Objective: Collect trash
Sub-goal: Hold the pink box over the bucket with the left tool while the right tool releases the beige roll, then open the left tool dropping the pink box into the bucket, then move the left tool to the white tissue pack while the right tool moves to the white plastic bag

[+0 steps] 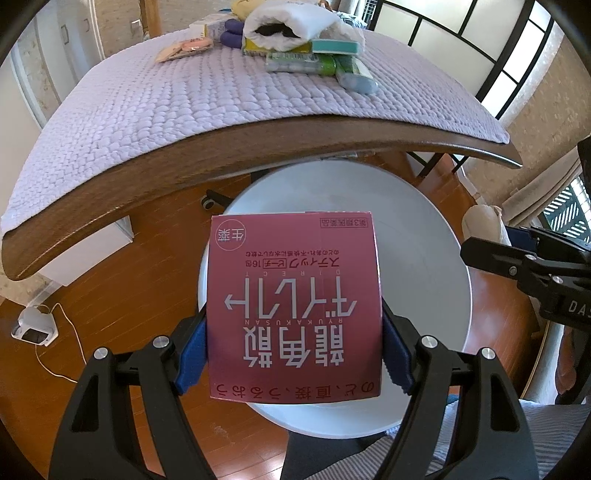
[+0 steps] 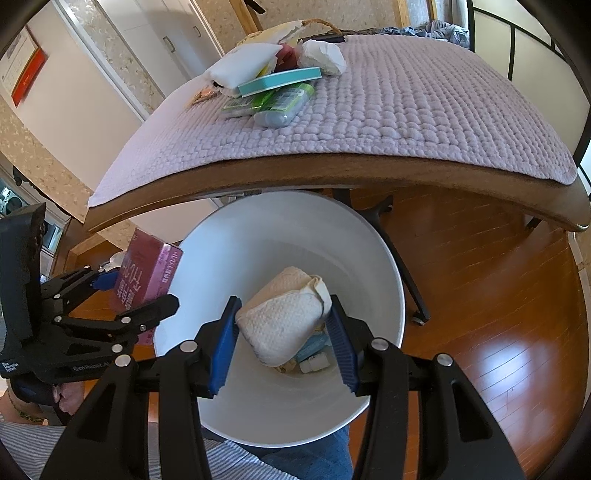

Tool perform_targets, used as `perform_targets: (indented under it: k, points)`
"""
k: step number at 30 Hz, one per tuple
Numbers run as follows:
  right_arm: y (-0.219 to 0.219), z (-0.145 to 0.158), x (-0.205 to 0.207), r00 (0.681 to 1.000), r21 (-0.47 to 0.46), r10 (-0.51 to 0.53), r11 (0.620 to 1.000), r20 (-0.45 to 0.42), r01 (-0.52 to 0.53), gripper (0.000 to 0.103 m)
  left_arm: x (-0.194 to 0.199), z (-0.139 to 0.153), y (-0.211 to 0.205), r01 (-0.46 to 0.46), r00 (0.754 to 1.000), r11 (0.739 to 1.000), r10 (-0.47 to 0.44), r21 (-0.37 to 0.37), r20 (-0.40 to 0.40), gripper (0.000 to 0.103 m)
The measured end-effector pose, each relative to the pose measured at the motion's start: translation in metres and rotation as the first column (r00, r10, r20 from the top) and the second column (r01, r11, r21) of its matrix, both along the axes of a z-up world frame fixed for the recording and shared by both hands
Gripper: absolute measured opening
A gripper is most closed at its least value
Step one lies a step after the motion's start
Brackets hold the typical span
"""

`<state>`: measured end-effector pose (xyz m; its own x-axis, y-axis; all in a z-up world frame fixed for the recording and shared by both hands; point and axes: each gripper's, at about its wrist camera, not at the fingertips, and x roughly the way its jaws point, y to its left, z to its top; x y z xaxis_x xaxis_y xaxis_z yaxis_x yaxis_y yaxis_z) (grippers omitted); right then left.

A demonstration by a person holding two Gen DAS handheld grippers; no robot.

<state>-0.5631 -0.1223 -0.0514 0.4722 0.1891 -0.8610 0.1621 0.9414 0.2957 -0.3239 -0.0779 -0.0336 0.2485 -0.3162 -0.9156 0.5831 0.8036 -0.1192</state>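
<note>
So the wooden table (image 1: 258, 147) with the lavender quilted mat (image 1: 184, 92) is the biggest thing here, and everything else sits relative to it. Just below its near edge, down on the wood floor, is the white trash bin (image 2: 369, 258). Already in the bottom of the bin are a light blue packet and a small white bottle, only partly visible.

Up at the table's far end there's a heap of leftover stuff: a white cloth bag (image 1: 295, 26), a teal box (image 1: 334, 46), green packets (image 1: 295, 62) and a pale blue tube (image 1: 356, 81).

The left gripper (image 1: 293, 332) sits off the table's edge, over the bin, its blue pads clamped on both sides of a pink medicine box (image 1: 293, 306) with Japanese print.

The right gripper (image 2: 284, 343) is also in front of the table, right over the bin's opening, pinching a crumpled paper towel wad (image 2: 284, 314) between its pads. The wad hangs inside the rim of the bin.
</note>
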Motion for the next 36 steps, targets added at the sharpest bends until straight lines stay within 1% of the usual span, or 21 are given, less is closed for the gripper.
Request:
perform_targets:
  k: [12, 16, 17, 18, 19, 20, 21, 24, 29, 33, 36]
  points:
    - [0.009, -0.004, 0.006, 1.0, 0.008, 0.013, 1.0, -0.007, -0.013, 0.047, 0.005, -0.006, -0.004, -0.003, 1.0, 1.0, 0.003, 0.001, 0.004, 0.079]
    - [0.009, -0.004, 0.006, 1.0, 0.005, 0.019, 1.0, 0.0, -0.019, 0.047, 0.002, -0.003, -0.003, 0.006, 1.0, 1.0, -0.006, -0.011, 0.005, 0.079]
    - [0.009, -0.002, 0.005, 1.0, -0.002, 0.018, 1.0, 0.005, -0.018, 0.049, 0.002, -0.002, -0.002, 0.011, 1.0, 1.0, -0.011, -0.017, 0.007, 0.082]
    - [0.009, 0.001, 0.005, 1.0, -0.021, 0.013, 1.0, 0.012, -0.013, 0.063, 0.003, -0.001, -0.002, 0.012, 1.0, 1.0, -0.012, -0.019, 0.01, 0.087]
    - [0.01, 0.007, 0.004, 0.999, -0.057, 0.0, 0.998, 0.036, 0.002, 0.081, 0.003, 0.0, 0.001, 0.009, 1.0, 1.0, -0.009, -0.023, 0.016, 0.094]
    - [0.011, 0.011, 0.002, 0.998, -0.077, -0.006, 0.997, 0.059, 0.01, 0.085, 0.002, 0.002, 0.002, 0.008, 1.0, 0.999, -0.008, -0.038, 0.021, 0.094]
    - [0.011, 0.017, 0.002, 0.997, -0.095, -0.006, 0.995, 0.082, 0.014, 0.087, 0.003, 0.005, 0.004, 0.008, 1.0, 0.998, -0.007, -0.056, 0.021, 0.094]
    - [0.011, 0.023, 0.004, 0.995, -0.117, -0.012, 0.993, 0.099, 0.024, 0.088, 0.006, 0.012, 0.009, -0.002, 1.0, 0.996, 0.004, -0.092, 0.026, 0.094]
    - [0.009, 0.031, 0.008, 0.992, -0.141, -0.019, 0.989, 0.123, 0.036, 0.092, 0.012, 0.029, 0.019, -0.026, 0.998, 0.99, 0.033, -0.139, 0.047, 0.094]
    - [0.003, 0.039, 0.011, 0.988, -0.15, -0.019, 0.988, 0.154, 0.042, 0.094, 0.023, 0.046, 0.028, -0.054, 0.997, 0.979, 0.063, -0.199, 0.042, 0.096]
    - [0.001, 0.048, 0.019, 0.984, -0.182, -0.004, 0.983, 0.178, 0.037, 0.094, 0.031, 0.059, 0.029, -0.06, 0.996, 0.969, 0.076, -0.239, 0.056, 0.098]
